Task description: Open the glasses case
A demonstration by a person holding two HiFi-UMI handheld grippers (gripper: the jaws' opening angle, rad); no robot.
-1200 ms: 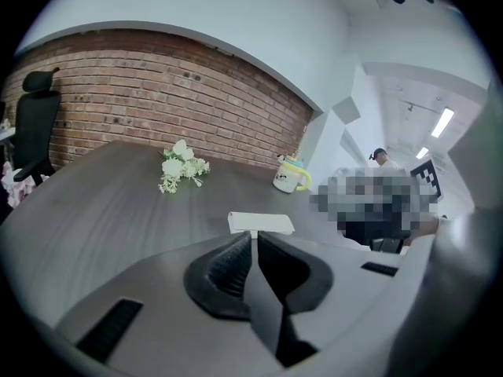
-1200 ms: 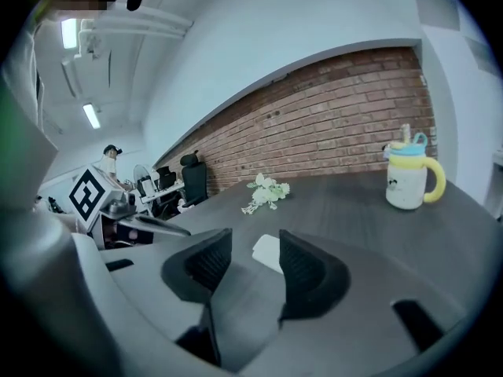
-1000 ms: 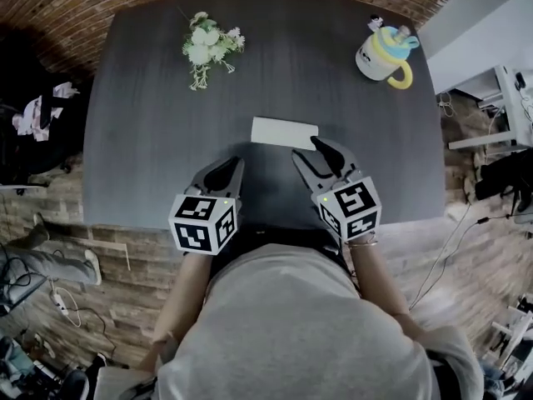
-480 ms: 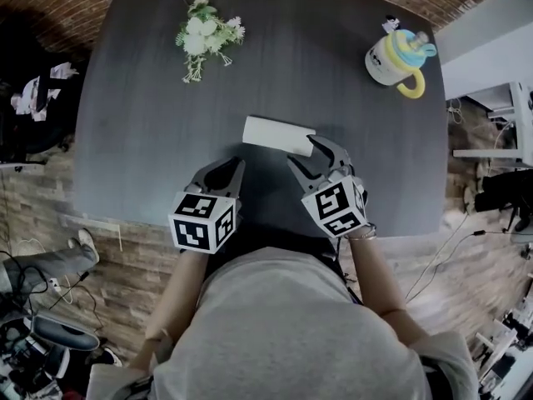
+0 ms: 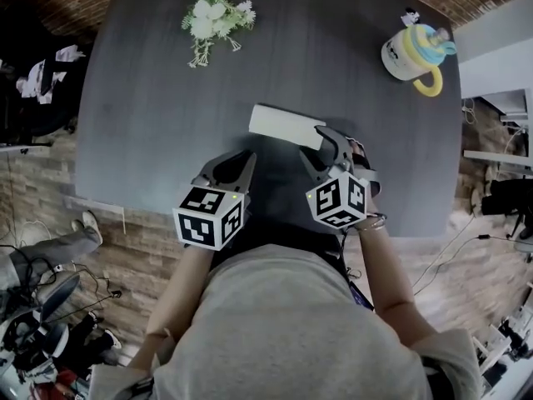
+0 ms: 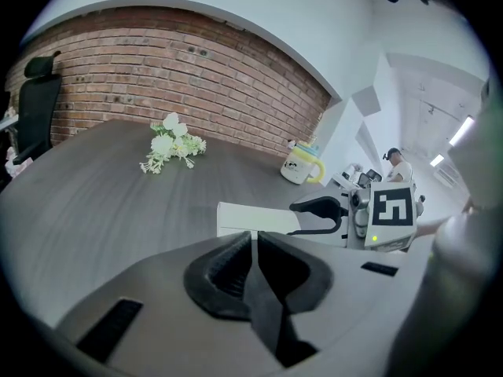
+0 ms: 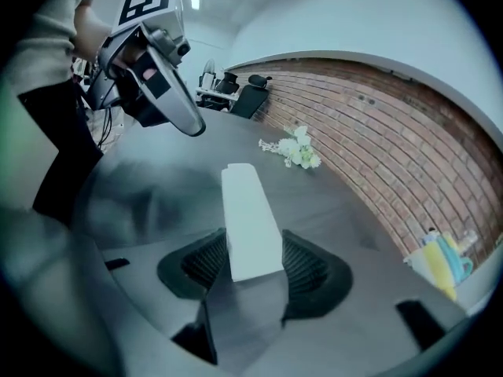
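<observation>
Glasses case point(image 5: 286, 126) not yet opened, grip only being set up.
It lies closed on the table point(image 5: 166, 98). The right claw point(image 7: 253, 246), jaws just spread wide, straddles the case's right end unclamped. The left claw point(image 6: 253, 236), jaws together, hovers near the case's front.

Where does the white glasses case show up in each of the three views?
Head view: glasses case mid-table, lying crosswise.
Left gripper view: glasses case at centre, lying crosswise.
Right gripper view: glasses case at centre, running lengthwise away, its near end between the jaws of the right gripper, which have just been opening.
Shared landmark: white flowers.
</observation>
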